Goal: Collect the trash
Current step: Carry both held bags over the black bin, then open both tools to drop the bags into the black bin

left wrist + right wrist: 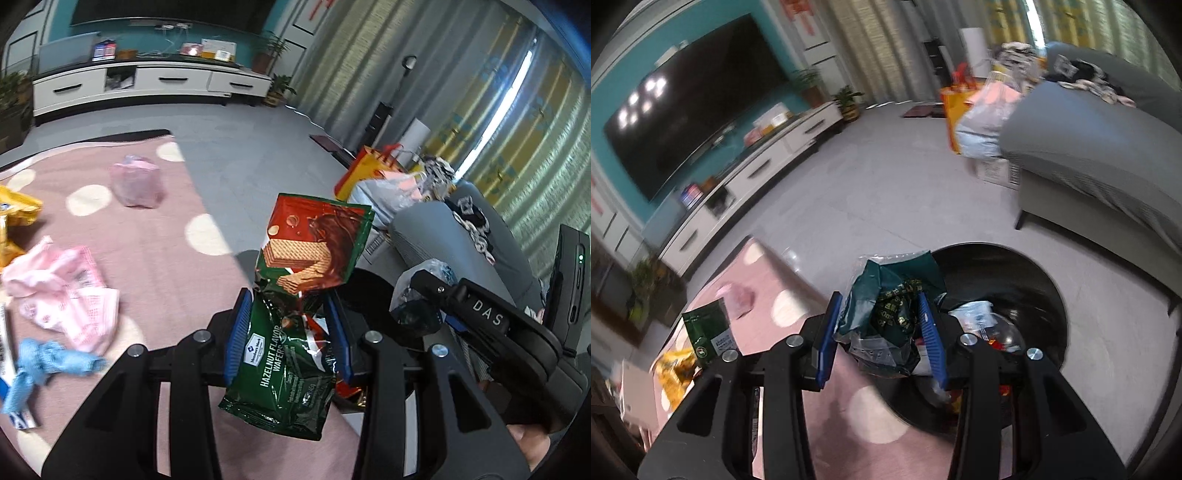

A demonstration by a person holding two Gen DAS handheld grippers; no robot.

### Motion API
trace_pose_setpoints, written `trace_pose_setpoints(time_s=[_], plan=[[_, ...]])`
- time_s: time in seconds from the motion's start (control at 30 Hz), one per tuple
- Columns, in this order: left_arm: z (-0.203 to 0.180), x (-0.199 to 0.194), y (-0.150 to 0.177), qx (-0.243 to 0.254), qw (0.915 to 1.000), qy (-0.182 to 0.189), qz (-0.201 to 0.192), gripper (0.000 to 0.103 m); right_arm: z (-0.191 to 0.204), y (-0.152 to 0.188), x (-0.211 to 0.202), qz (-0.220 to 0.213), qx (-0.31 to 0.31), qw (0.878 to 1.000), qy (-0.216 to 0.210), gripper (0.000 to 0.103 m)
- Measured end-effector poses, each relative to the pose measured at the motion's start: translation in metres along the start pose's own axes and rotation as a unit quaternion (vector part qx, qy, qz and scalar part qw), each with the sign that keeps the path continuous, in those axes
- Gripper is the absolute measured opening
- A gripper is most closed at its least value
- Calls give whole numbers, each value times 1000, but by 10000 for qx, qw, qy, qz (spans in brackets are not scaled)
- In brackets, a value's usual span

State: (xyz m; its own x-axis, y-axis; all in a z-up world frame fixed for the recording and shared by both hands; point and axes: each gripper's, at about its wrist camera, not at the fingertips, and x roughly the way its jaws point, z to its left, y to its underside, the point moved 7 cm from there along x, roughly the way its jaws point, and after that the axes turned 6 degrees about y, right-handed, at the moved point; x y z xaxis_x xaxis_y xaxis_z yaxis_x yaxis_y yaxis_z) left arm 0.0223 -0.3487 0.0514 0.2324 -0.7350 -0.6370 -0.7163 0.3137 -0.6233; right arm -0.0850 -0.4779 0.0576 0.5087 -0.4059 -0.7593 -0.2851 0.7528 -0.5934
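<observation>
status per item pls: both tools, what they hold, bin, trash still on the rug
left tool: shut on hazelnut wafer bag, lifted off the rug
right tool: shut on dark green wrapper, held at the bin's edge
black bin: open, trash already inside
pink wrapper: crumpled, lying on the rug
blue wrapper: crumpled, on the rug
yellow bag: on the rug, partly out of frame

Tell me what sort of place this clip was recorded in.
A home living room, most likely: a large black wall-mounted television above a long white media cabinet, a grey upholstered sofa, and a pink polka-dot rug.
</observation>
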Motion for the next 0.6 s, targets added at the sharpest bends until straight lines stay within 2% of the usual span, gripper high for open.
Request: trace_pose_setpoints(time_s=[0.23,0.6], plan=[[-32,43,15,289,9989,6,377,41,-54,-8,12,67,633,9970,443,42],[-63,87,38,449,9954,189,824,41,-82,-8,28,284,1035,9930,501,42]])
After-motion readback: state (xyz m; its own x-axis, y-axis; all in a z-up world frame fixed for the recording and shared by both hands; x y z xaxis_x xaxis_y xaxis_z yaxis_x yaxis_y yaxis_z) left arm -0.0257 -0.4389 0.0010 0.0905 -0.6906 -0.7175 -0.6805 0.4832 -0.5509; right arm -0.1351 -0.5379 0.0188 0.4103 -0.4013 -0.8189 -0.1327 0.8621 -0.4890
